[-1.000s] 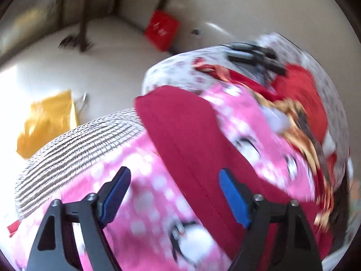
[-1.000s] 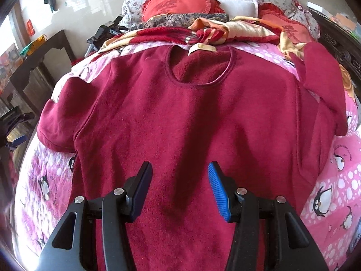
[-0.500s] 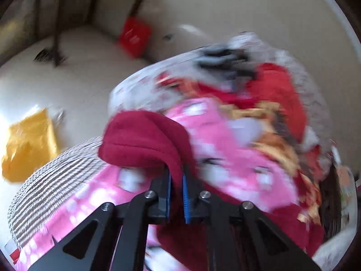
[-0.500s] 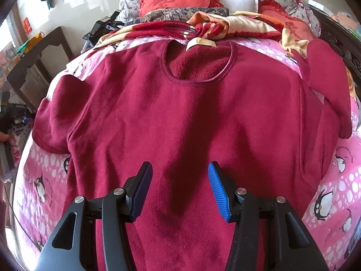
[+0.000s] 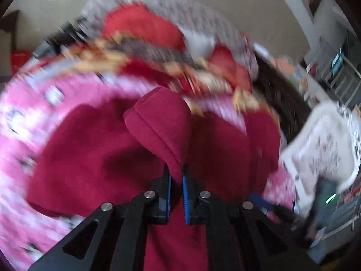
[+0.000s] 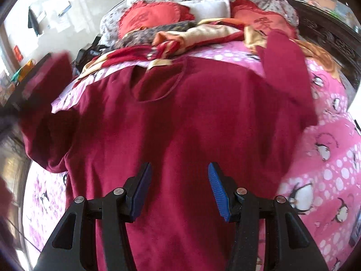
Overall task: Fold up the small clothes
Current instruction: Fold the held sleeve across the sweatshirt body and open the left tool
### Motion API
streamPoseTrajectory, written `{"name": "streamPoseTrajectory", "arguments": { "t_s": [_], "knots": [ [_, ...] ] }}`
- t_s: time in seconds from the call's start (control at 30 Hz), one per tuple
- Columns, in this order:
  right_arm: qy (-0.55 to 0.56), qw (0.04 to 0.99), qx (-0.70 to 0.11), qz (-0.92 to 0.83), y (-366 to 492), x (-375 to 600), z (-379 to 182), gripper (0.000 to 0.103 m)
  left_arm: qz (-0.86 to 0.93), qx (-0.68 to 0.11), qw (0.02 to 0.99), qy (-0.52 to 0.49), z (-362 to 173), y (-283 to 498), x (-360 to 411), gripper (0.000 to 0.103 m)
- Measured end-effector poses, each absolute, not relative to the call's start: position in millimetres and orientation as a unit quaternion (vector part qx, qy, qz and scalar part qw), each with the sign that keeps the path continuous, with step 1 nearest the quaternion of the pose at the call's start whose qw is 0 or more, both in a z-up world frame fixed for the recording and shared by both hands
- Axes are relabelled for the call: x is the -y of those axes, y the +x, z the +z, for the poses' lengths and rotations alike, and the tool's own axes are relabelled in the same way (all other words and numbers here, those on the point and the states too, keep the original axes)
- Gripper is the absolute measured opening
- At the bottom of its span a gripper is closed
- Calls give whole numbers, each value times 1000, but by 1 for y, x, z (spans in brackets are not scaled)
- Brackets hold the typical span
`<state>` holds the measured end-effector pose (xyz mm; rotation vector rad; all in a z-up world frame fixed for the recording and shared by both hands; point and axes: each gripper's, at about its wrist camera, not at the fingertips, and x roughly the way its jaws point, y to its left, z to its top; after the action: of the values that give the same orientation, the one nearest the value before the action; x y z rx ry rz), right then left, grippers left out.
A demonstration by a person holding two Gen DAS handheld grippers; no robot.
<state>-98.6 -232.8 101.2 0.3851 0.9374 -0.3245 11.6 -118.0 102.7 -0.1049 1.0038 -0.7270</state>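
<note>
A dark red sweater [image 6: 180, 124] lies face up on a pink penguin-print bed cover [image 6: 327, 158], neck hole toward the pillows. My left gripper [image 5: 177, 176] is shut on the sweater's left sleeve cuff [image 5: 162, 122] and holds it lifted over the sweater's body [image 5: 90, 158]. In the right wrist view that raised sleeve [image 6: 49, 76] shows blurred at the left. My right gripper [image 6: 179, 180] is open and empty, just above the sweater's lower middle. The right sleeve [image 6: 286, 72] lies folded up over the right shoulder.
Red pillows [image 6: 153, 20] and a rumpled patterned blanket [image 6: 203, 33] lie at the head of the bed. A dark carved bed frame [image 6: 327, 29] runs along the right. A white chair-like object [image 5: 322, 144] stands right of the bed in the left wrist view.
My left gripper closed on the left sleeve cuff, lifted it and swung it right over the sweater's body. My right gripper stayed open over the sweater and moved little.
</note>
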Motion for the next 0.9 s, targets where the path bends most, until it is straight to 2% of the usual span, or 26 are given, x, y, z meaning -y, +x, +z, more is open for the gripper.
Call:
{"name": "streamPoseTrajectory", "arguments": {
  "t_s": [0.1,0.13,0.17,0.2,0.23,0.27,0.37,0.53,0.7,0.9],
  "knots": [
    [201,862,-438,-156,-108,249,104,30,-338,-509,792,-16,69,-4,146,11],
    [205,863,-435,-154,-110,251,105,30,-333,-522,785,-8,60,-8,150,17],
    [210,866,-430,-148,-112,255,106,30,-334,-530,779,-7,57,-13,150,26],
    [212,868,-425,-142,-112,255,108,30,-340,-537,772,-11,57,-16,144,30],
    [215,872,-419,-133,-111,256,109,30,-347,-540,766,-20,59,-20,135,41],
    [216,874,-417,-127,-110,256,110,30,-347,-535,770,-24,65,-22,127,52],
    [226,875,-416,-102,-100,252,109,30,-331,-492,805,-23,87,-29,94,74],
    [234,875,-419,-67,-75,235,101,30,-265,-434,861,7,110,-27,32,77],
    [260,854,-445,-68,-66,234,79,30,-207,-444,872,23,91,-12,-1,77],
    [289,863,-409,-58,-102,249,88,31,-201,-456,867,28,70,-16,-12,77]
  ]
}}
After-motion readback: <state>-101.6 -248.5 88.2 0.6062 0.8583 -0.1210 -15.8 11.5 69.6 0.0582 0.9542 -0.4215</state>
